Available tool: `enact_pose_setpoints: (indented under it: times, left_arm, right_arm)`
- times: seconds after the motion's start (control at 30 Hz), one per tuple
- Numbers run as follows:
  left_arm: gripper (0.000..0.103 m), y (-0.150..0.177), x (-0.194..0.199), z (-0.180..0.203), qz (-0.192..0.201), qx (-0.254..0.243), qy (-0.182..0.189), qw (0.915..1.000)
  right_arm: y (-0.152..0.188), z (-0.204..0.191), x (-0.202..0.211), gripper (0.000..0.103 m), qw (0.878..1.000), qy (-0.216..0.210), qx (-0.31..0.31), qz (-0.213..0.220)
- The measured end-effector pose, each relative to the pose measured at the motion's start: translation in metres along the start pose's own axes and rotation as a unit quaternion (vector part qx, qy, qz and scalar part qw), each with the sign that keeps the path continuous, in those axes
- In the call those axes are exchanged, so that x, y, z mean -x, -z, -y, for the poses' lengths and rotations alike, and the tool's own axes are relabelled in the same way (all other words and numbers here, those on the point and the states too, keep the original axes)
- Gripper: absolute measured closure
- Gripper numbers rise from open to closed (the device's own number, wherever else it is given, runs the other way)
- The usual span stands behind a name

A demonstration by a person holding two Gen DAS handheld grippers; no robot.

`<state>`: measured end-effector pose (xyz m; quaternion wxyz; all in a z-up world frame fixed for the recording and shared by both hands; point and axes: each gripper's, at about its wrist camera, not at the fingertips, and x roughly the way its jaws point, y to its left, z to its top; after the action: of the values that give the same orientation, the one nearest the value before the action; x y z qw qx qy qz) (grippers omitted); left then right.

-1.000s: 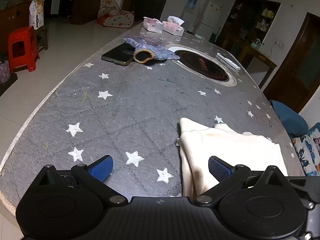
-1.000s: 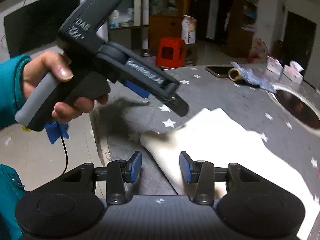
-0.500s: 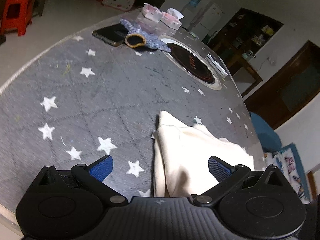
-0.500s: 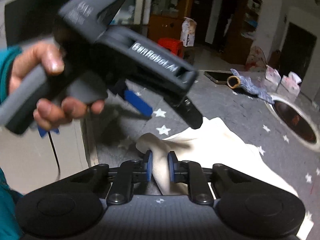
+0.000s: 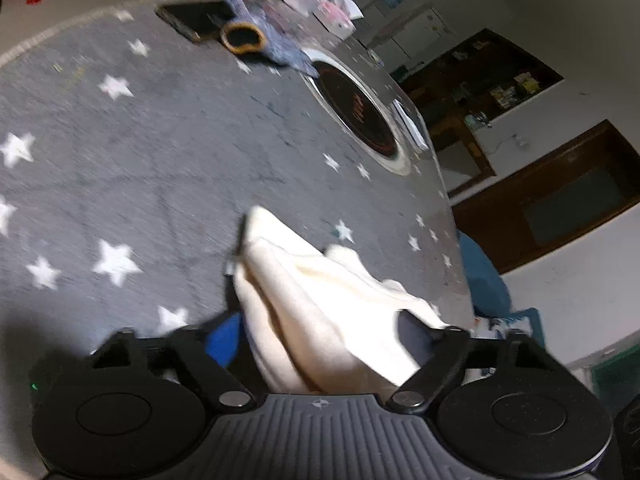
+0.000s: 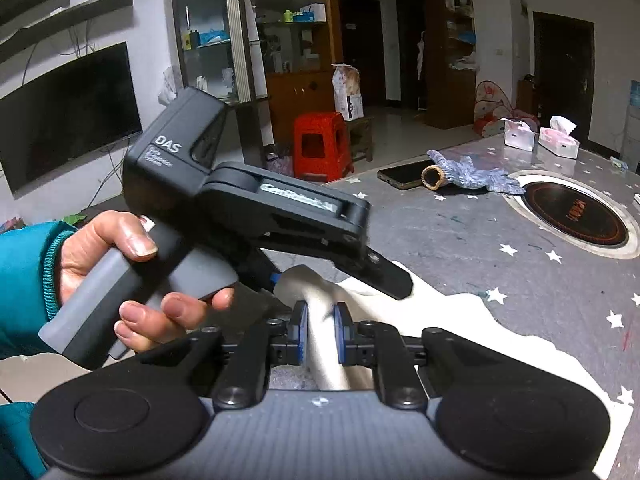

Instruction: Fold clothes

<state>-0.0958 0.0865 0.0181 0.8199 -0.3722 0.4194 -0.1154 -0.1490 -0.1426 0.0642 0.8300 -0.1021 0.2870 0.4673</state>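
Note:
A cream garment [image 5: 304, 292] lies on the grey star-patterned table [image 5: 160, 168]. In the right wrist view its near edge [image 6: 460, 320] is bunched and lifted. My right gripper [image 6: 320, 320] is shut on a raised fold of that edge. My left gripper [image 5: 320, 338] is tilted over the same corner with a hump of cloth between its jaws. The jaws are closing, and the blue pads [image 5: 222, 340] still stand wide apart. In the right wrist view a hand in a teal sleeve holds the left gripper [image 6: 336, 280] just beyond my right fingers.
A dark phone [image 6: 402, 174] and a blue knitted glove [image 6: 468, 172] lie at the far side. A round black hob [image 6: 576, 214] is set into the table, with two tissue boxes [image 6: 520, 138] behind it. A red stool [image 6: 320, 146] stands on the floor beyond the table edge.
My right gripper has closed on the garment's edge and lifted it. My left gripper has rolled and dropped onto the same corner, and its jaws have narrowed around the cloth.

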Motion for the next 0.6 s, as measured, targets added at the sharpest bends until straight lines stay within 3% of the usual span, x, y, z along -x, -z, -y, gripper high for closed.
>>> enact_pose_setpoints:
  times: [0.2, 0.47, 0.6]
  left_arm:
    - [0.073, 0.003, -0.011, -0.007, -0.004, 0.021, 0.006, 0.9997]
    - [0.077, 0.008, -0.015, 0.009, 0.0, -0.04, -0.029, 0.9988]
    - [0.077, 0.01, -0.015, 0.014, 0.002, -0.057, -0.039, 0.9976]
  right_arm:
    - [0.005, -0.001, 0.003, 0.091, 1.0, -0.002, 0.0, 0.006]
    - [0.018, 0.014, 0.021, 0.083, 0.998, 0.006, -0.055, 0.01]
    - [0.028, 0.036, 0.039, 0.081, 0.995, 0.038, -0.091, 0.017]
